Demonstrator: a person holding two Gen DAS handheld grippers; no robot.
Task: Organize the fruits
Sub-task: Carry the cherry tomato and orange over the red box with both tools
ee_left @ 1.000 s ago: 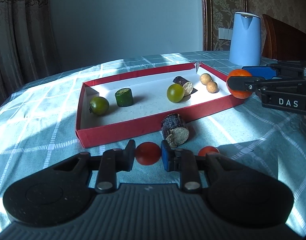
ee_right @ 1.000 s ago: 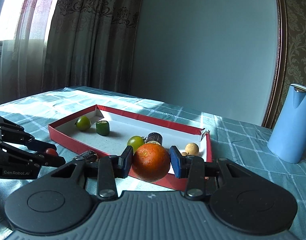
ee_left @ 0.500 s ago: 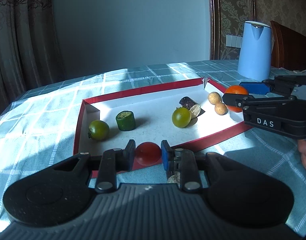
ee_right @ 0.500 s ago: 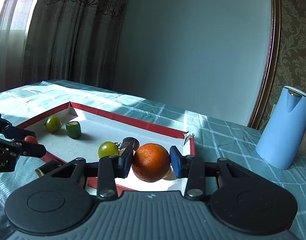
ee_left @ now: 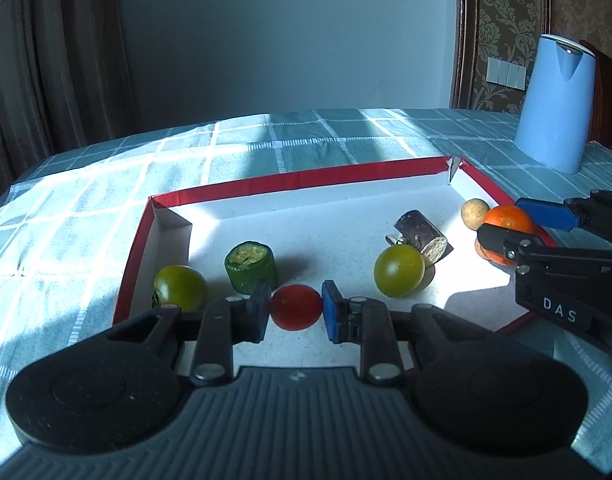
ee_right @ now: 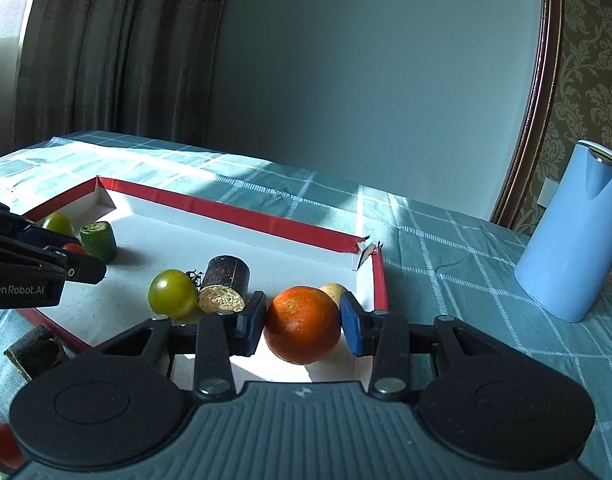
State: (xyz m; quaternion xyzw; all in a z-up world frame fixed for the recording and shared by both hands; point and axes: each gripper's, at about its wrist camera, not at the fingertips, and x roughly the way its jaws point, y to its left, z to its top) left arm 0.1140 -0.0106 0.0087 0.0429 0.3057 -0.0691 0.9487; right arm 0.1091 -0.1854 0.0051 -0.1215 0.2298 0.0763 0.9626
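My left gripper (ee_left: 295, 307) is shut on a small red tomato (ee_left: 295, 307) and holds it over the near part of the red-walled tray (ee_left: 289, 178). My right gripper (ee_right: 301, 330) is shut on an orange (ee_right: 301, 330) above the tray's right end (ee_right: 380, 280). In the tray lie a dark green tomato (ee_left: 179, 288), a green cut cylinder (ee_left: 250, 266), a yellow-green tomato (ee_left: 399, 272), a dark cut stalk piece (ee_left: 422, 236) and small tan balls (ee_left: 474, 212). The left wrist view shows the orange (ee_left: 510, 220) in the right gripper at the right.
A blue kettle (ee_right: 574, 232) stands on the checked tablecloth right of the tray. Outside the tray's near wall lie another dark stalk piece (ee_right: 35, 350) and a second red tomato (ee_right: 3, 446). Curtains hang at the back left.
Both grippers moved forward with their fruit, from outside the tray's near and right walls to above its white floor. The stalk piece on the cloth dropped out of the left wrist view.
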